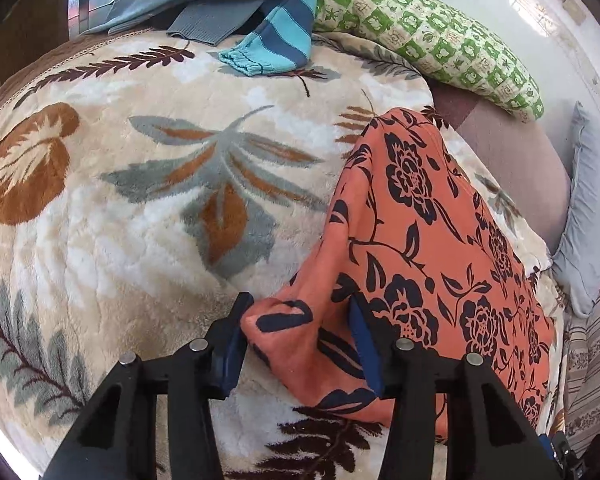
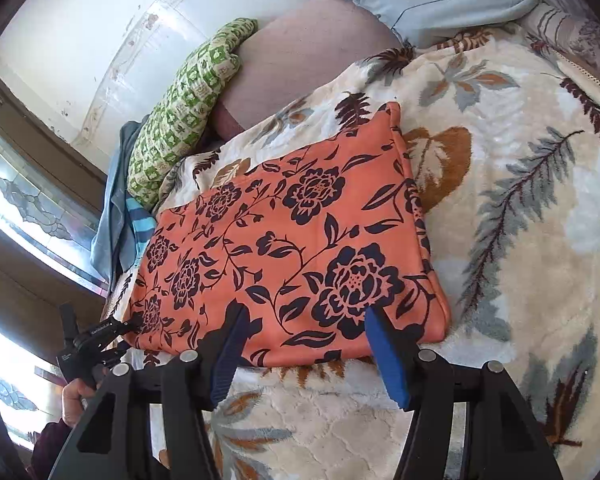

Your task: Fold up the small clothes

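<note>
An orange cloth with black flowers (image 1: 440, 248) lies folded on a leaf-patterned fleece blanket (image 1: 140, 184). My left gripper (image 1: 300, 320) is open, with the cloth's near left corner lying between its blue-padded fingers (image 1: 230, 356). In the right wrist view the cloth (image 2: 292, 248) is a flat rectangle. My right gripper (image 2: 304, 328) is open, its fingers (image 2: 392, 364) over the cloth's near edge. The left gripper (image 2: 132, 326) shows at the cloth's left corner, held by a hand.
A pile of grey and blue striped clothes (image 1: 260, 12) lies at the blanket's far edge. A green checked pillow (image 1: 440, 32) and a pale blue pillow (image 1: 584, 216) lie by the white wall. A window (image 2: 28, 208) is at the left.
</note>
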`<state>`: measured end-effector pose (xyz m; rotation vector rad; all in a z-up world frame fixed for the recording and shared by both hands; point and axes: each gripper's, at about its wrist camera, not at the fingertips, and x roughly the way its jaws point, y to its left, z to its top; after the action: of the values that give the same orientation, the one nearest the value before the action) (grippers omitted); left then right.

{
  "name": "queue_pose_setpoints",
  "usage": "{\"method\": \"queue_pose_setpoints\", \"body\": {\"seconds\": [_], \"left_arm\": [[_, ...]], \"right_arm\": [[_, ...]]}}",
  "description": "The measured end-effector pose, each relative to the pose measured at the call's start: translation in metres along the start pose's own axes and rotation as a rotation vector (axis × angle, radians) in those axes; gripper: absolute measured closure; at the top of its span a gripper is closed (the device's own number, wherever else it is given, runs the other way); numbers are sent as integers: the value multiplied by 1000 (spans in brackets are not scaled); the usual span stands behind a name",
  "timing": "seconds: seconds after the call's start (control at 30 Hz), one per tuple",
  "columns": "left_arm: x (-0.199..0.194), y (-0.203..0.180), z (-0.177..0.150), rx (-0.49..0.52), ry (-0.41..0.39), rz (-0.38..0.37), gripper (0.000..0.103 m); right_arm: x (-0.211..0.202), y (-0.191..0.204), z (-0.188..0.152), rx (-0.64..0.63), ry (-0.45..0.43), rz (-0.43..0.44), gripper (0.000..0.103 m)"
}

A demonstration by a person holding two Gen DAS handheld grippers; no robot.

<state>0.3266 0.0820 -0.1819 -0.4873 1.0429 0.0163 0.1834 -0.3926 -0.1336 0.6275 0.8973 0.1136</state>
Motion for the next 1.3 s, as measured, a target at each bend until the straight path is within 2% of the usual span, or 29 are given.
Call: {"method": "queue_pose_setpoints", "body": {"seconds": [0.07, 0.2, 0.27, 0.3, 0.37, 0.5, 0.63, 0.87, 1.0, 1.1, 1.2, 1.3], "left_arm": [[2, 0, 0, -32, -9, -36, 32], [8, -12, 1, 20, -15, -26, 31], [12, -17, 1, 54, -22, 24, 53], [13, -18, 2, 62, -24, 33, 56], [10, -19, 4, 62, -32, 22, 79], [-6, -33, 7, 123, -64, 24, 87], [-32, -62, 8, 187, -108, -54, 89], [-73, -160, -8, 371, -151, -165, 89], [-77, -227, -34, 473, -132, -236, 90], [-67, -276, -66, 550, -79, -288, 90], [-44, -317, -109, 613, -2, -337, 90], [-8, -340, -160, 653, 109, -345, 90]], "right_arm": [[8, 7, 0, -17, 14, 4, 39], [20, 17, 0, -48, 31, 10, 39], [25, 20, 0, -62, 35, 4, 39], [28, 21, 1, -66, 36, 0, 39], [31, 20, 3, -63, 37, -1, 39], [33, 16, 11, -43, 20, 1, 39], [28, 9, 18, -6, -9, 6, 39], [10, -4, 27, 54, -62, 21, 39], [-4, -24, 36, 125, -98, 43, 39], [-16, -50, 43, 216, -129, 75, 39], [-31, -80, 51, 311, -177, 77, 39], [-46, -114, 56, 417, -229, 65, 39]]}}
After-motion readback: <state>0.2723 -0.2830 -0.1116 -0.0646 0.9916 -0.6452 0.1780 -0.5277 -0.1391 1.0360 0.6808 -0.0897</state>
